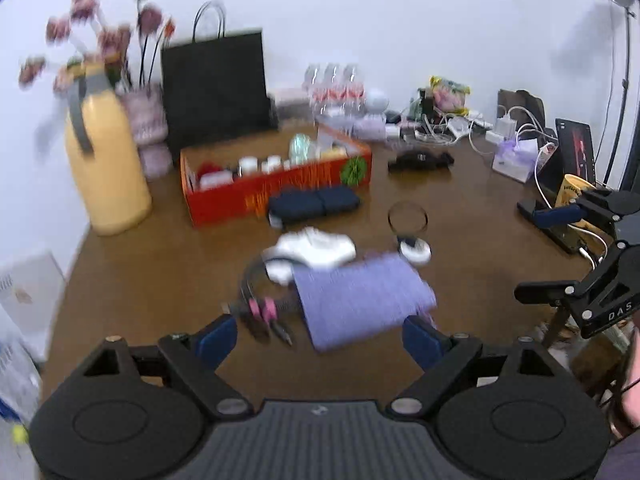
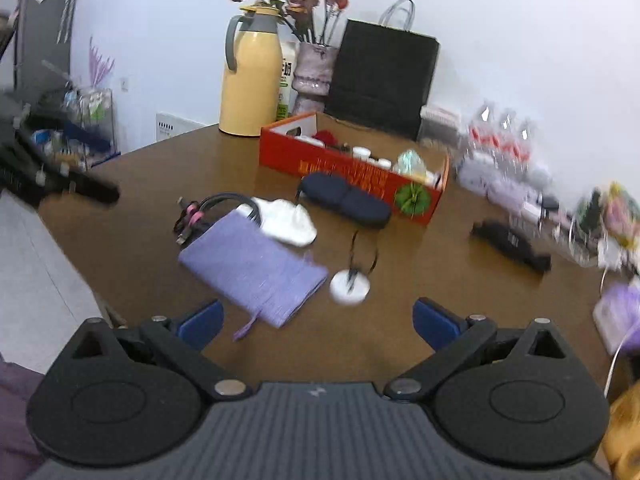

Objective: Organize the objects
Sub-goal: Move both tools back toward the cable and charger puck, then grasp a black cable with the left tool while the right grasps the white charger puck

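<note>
Left gripper (image 1: pixel 320 338): jaws spread wide, nothing between the blue pads (image 1: pixel 218 338); it hangs above the near edge of the brown table (image 1: pixel 480 216). Right gripper (image 2: pixel 318 326): likewise released and empty, jaws at full spread.

Just ahead of both tools lies the lilac cloth pouch (image 2: pixel 256 270), flat on the table. A coiled black cable with pink ties (image 2: pixel 200 212) touches its far corner, and a white crumpled item (image 2: pixel 286 220) lies against it. Beside these stand a clear glass (image 1: pixel 407 216) and a small white disc (image 2: pixel 349 286); beyond them lies a dark blue case (image 2: pixel 346 198), just in front of the red box (image 2: pixel 348 172).

Hazards, as judged: the views are smeared, which suggests fast travel, so a hurried descent could knock the glass over. Closing on the pouch could snag the cable and drag it along. The two wide tools, working near together, could collide.
</note>
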